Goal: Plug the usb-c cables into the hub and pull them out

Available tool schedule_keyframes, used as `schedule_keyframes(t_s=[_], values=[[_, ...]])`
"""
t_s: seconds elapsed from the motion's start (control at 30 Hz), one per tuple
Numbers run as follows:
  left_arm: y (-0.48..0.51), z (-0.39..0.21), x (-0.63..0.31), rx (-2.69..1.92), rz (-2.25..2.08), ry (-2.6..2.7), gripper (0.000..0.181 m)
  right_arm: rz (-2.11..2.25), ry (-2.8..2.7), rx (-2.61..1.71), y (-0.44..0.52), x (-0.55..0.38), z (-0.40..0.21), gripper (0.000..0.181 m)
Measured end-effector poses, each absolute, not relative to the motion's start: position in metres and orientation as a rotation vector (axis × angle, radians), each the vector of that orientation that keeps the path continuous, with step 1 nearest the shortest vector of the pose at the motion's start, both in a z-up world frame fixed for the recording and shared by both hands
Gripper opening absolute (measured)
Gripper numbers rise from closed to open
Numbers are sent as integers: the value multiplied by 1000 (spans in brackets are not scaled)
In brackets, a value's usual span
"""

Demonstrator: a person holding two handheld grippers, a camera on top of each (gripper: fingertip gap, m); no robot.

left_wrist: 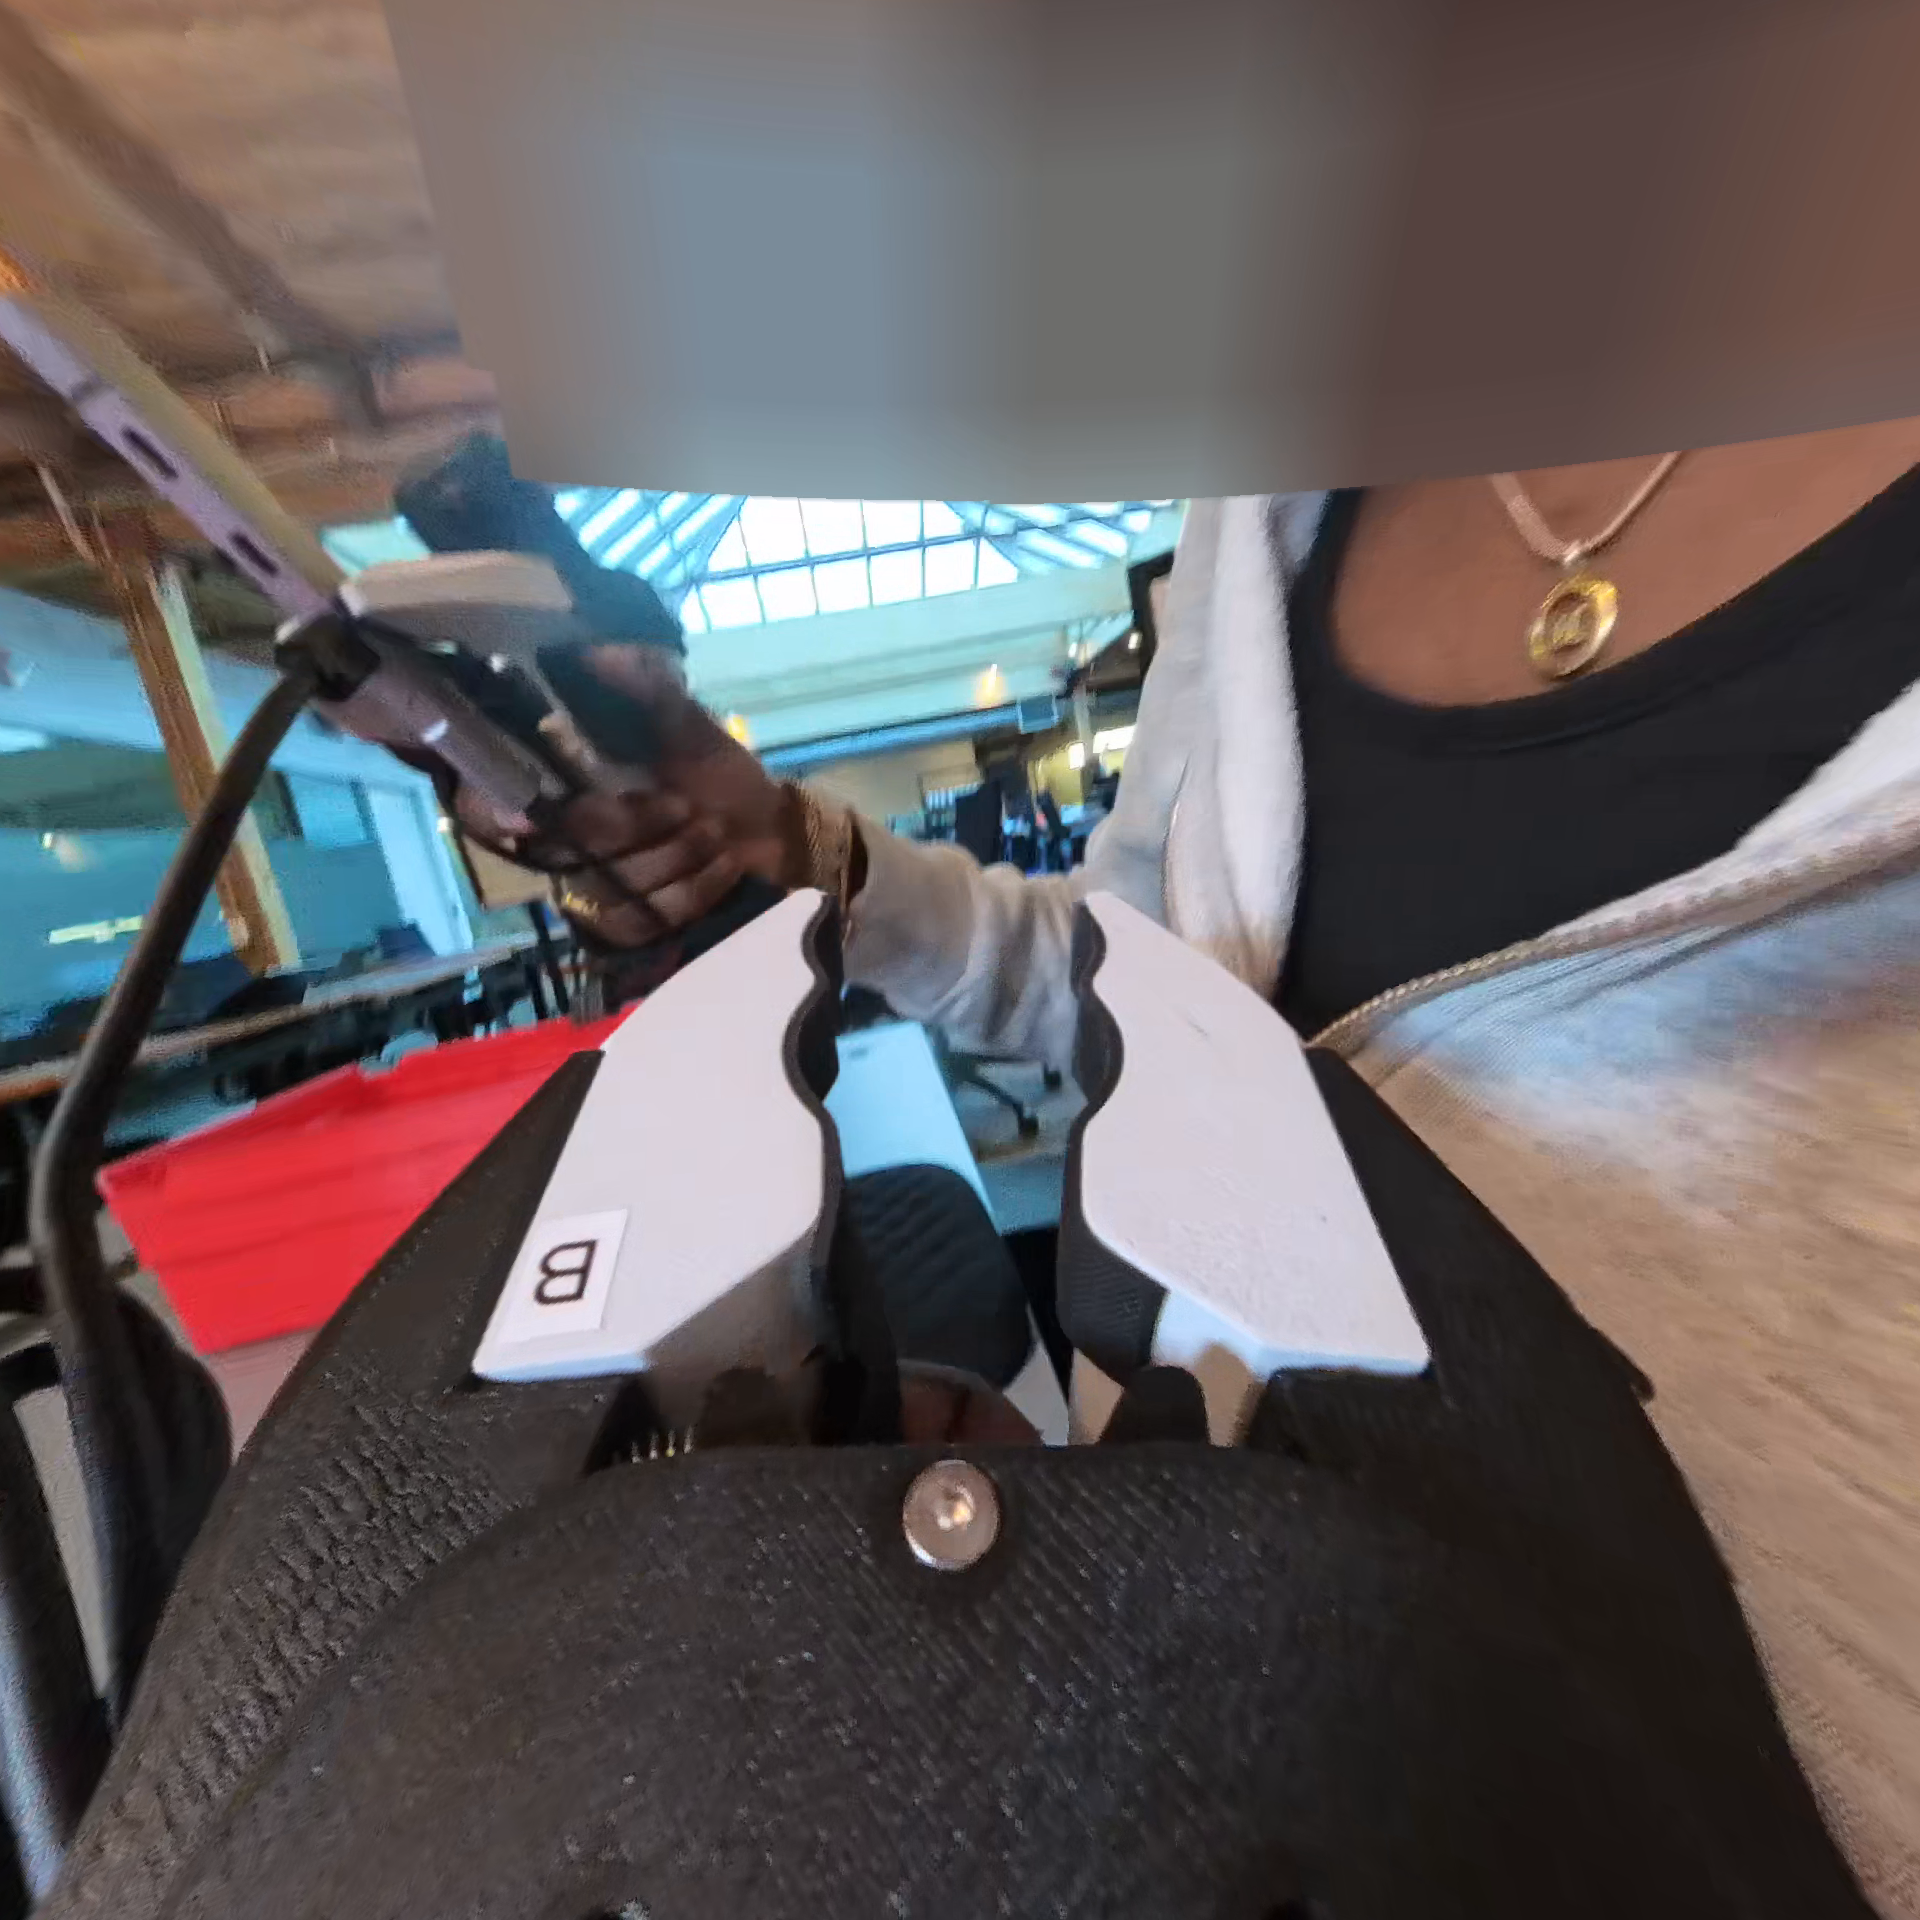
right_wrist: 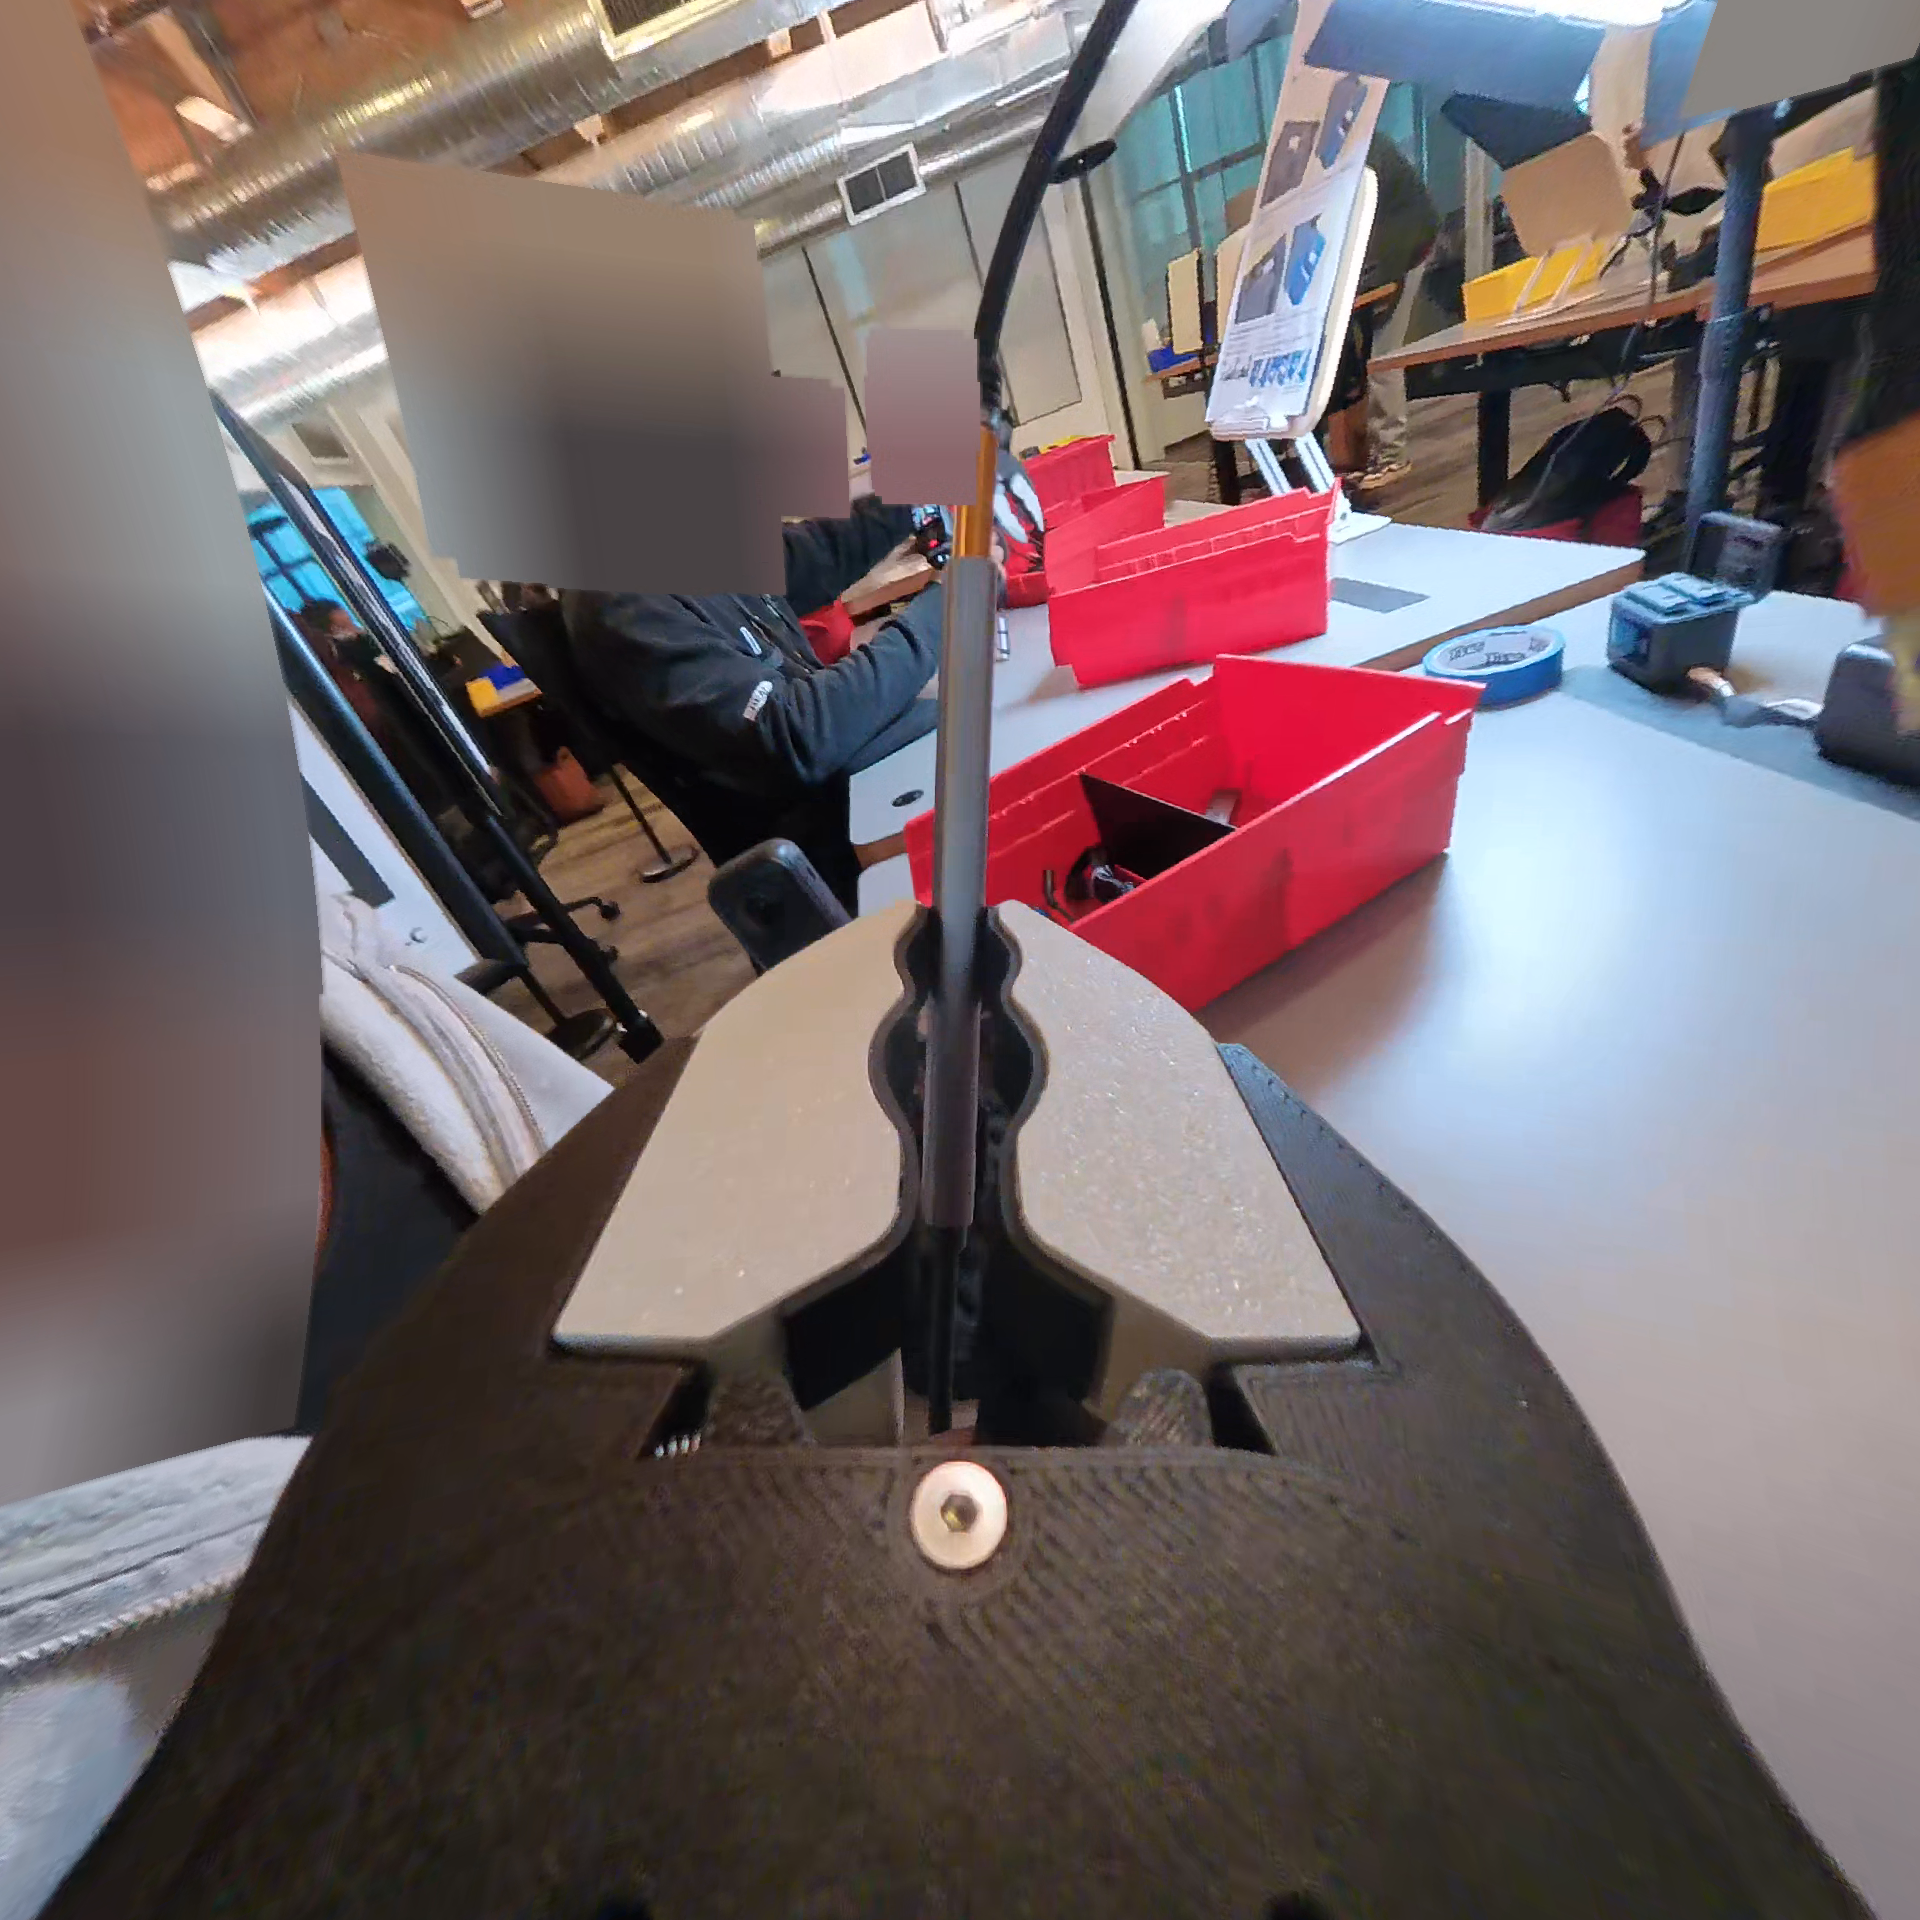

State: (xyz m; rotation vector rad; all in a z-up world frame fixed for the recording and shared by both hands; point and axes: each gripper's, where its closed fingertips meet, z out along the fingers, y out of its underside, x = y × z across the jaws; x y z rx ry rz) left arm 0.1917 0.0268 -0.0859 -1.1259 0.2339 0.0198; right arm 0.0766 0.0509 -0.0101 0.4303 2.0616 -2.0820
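My right gripper (right_wrist: 956, 914) is shut on a slim grey USB hub (right_wrist: 961, 769), seen edge-on and sticking out past the fingertips. A black cable (right_wrist: 1023, 208) with a gold collar runs from the hub's far end up out of frame. A second black lead (right_wrist: 940, 1340) leaves its near end between the fingers. In the left wrist view the right gripper (left_wrist: 457, 623) holds the hub (left_wrist: 156, 457) raised at upper left, with a black cable (left_wrist: 114, 997) hanging down. My left gripper (left_wrist: 956, 925) is open and empty, well apart from the hub.
A red bin (right_wrist: 1299, 831) with small parts stands on the grey table (right_wrist: 1610, 1143), with more red bins (right_wrist: 1195, 613) behind. A blue tape roll (right_wrist: 1496, 660) and a dark box (right_wrist: 1673, 623) sit at the right. The holder's torso (left_wrist: 1558, 831) fills the left view's right side.
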Motion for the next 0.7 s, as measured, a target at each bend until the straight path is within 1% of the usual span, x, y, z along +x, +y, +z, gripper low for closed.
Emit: schedule_keyframes(t_s=[0.1,0.23,0.4,0.7], values=[[10,-72,200,-1009,-66,259,37,-2075,1975,508,48,66,-11,8],[-21,-53,219,-853,-238,355,17,-2119,1860,673,59,38,-21,8],[-17,-59,240,-961,-288,479,13,-2167,1805,736,65,29,-20,8],[-32,-55,284,-1028,-547,766,5,-2274,1722,785,76,16,-6,8]])
